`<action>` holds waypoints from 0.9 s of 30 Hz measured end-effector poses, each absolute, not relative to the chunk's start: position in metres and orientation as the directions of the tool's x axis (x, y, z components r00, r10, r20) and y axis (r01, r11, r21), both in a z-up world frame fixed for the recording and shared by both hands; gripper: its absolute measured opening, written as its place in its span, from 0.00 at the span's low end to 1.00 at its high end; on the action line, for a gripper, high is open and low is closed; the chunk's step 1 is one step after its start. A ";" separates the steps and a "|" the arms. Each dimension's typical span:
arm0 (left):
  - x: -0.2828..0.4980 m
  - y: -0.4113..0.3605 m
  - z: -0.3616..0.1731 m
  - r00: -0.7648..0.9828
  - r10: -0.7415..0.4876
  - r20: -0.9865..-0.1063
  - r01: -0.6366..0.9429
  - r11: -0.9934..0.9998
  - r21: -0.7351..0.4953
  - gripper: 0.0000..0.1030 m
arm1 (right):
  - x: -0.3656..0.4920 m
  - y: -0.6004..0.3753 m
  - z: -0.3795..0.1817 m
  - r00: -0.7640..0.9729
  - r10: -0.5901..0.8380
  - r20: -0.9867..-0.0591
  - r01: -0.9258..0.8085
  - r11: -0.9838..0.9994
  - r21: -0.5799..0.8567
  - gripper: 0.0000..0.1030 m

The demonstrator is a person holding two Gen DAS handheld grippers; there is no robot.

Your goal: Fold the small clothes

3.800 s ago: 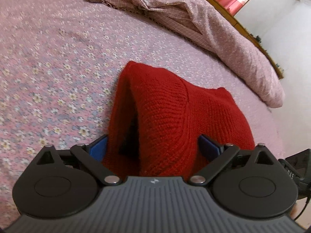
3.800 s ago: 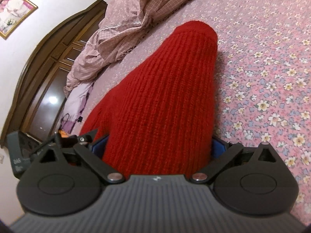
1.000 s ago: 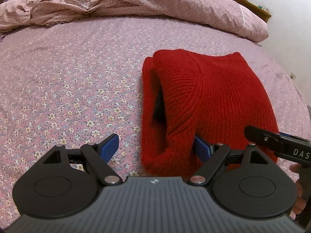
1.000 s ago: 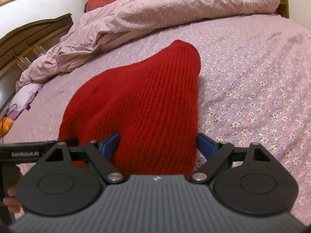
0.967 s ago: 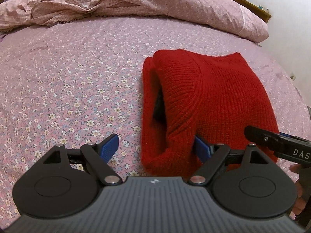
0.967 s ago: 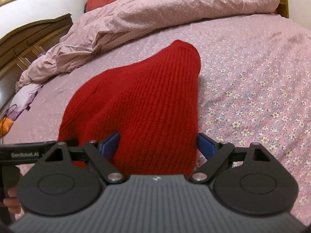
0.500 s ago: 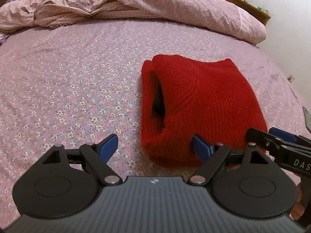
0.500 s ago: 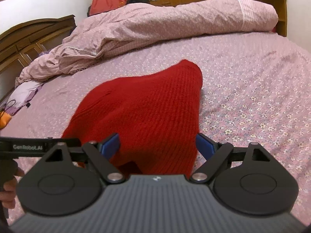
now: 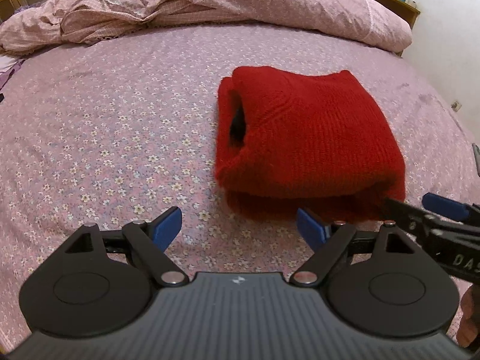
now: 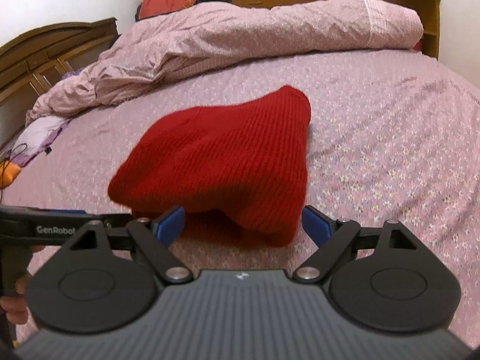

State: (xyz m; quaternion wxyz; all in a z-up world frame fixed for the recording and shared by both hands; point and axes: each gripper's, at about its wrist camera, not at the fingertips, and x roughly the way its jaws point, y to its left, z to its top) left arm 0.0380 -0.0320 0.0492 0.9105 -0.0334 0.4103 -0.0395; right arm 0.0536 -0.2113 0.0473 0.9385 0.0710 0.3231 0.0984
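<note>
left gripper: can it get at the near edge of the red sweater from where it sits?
Probably yes. The left gripper is open and empty, and the folded red sweater lies just ahead and to its right on the floral bedsheet. Only bare sheet lies between; the right gripper sits beside that edge.

Red sweater (image 9: 309, 138): underside & inner layers hidden; dark opening at 9 o'clock, inside unreadable. Right gripper (image 9: 435, 210) cut off at 3 o'clock edge. Orange item (image 10: 7, 174) at 9 o'clock cropped, unidentifiable.
</note>
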 end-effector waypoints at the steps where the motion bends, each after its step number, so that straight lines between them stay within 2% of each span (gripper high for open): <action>1: 0.037 -0.035 0.049 0.660 -0.098 -0.745 0.050 0.995 -0.086 0.84 | 0.054 -0.211 0.046 0.767 0.230 -0.599 -0.137 0.971 0.197 0.84; 27: 0.039 -0.046 0.040 0.642 -0.094 -0.761 0.075 0.995 -0.059 0.85 | 0.053 -0.209 0.043 0.751 0.224 -0.621 -0.129 0.972 0.195 0.84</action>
